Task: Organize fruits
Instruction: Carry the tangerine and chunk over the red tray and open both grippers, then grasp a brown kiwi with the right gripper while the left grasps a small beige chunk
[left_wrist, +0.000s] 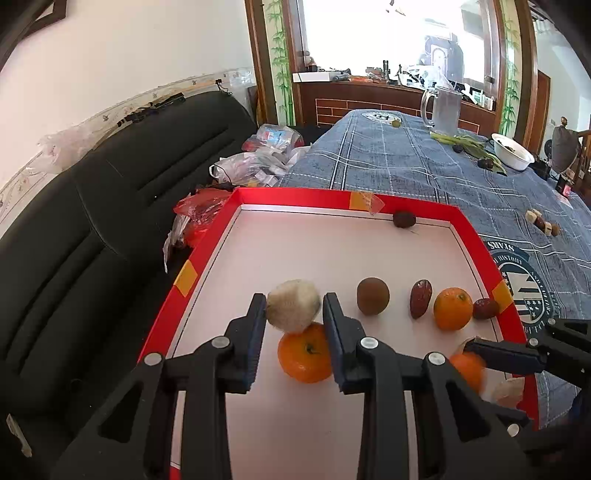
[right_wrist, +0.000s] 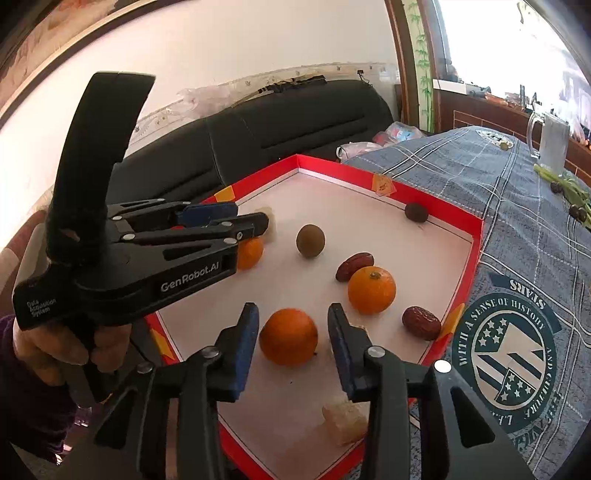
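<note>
Red cardboard walls frame the white-floored tray (left_wrist: 207, 254) on a blue plaid tablecloth (left_wrist: 406, 166), black sofa (left_wrist: 110, 206) to its left. At far left the left gripper (left_wrist: 294, 306) hangs with jaws parted, unclenched, one finger on either side of a pale fuzzy fruit (left_wrist: 293, 310) that touches an orange (left_wrist: 306, 352) just in front of it. Further right lie a brown kiwi (left_wrist: 373, 296), a red date (left_wrist: 420, 298), a second orange (left_wrist: 453, 308) and another date (left_wrist: 485, 308) near the tray's right wall. The right gripper (right_wrist: 291, 325) is also released, its open jaws flanking a third orange (right_wrist: 288, 336) without gripping it. A dark fruit (left_wrist: 404, 219) sits alone at the far wall.
</note>
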